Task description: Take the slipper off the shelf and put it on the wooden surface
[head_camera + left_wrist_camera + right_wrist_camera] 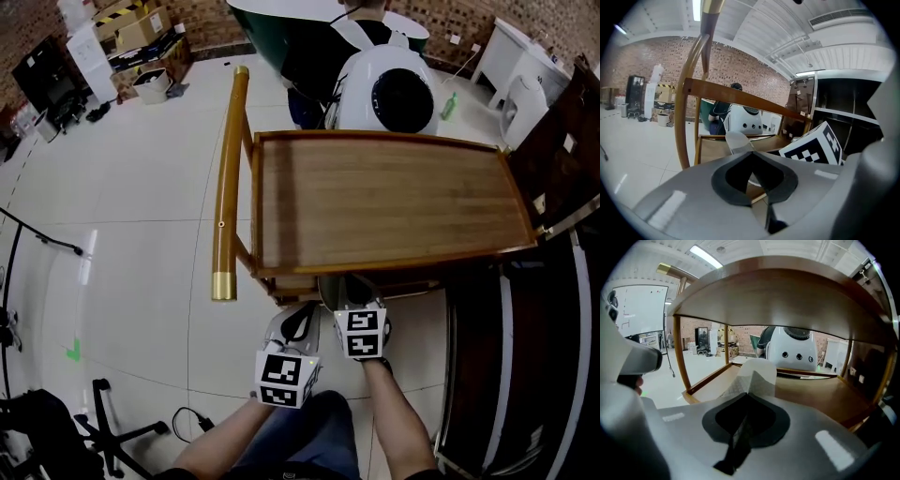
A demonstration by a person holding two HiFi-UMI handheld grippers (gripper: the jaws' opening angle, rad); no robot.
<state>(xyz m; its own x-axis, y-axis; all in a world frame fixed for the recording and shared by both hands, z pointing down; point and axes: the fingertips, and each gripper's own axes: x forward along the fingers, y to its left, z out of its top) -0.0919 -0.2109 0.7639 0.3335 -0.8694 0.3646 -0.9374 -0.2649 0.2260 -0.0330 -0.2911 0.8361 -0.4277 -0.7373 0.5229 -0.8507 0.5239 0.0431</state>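
A wooden cart stands in front of me, and its top is a bare wooden surface [384, 202]. No slipper shows clearly in any view. Under the top's front edge there is a dark shape [342, 286] that I cannot identify. My right gripper [349, 292] points in under the top, toward the lower shelf [811, 390]. Its white fingertips [752, 376] are pressed together with nothing between them. My left gripper [298, 321] hangs just left of it, outside the cart's front, and its tips [737, 142] are also together and empty. The right gripper's marker cube [815, 145] shows in the left gripper view.
The cart's round wooden handle [228, 178] runs along its left side. A white rounded robot [389, 89] and a person stand behind the cart. A dark cabinet [525, 356] is close on the right. A chair base [112, 422] and cables lie on the tiled floor at lower left.
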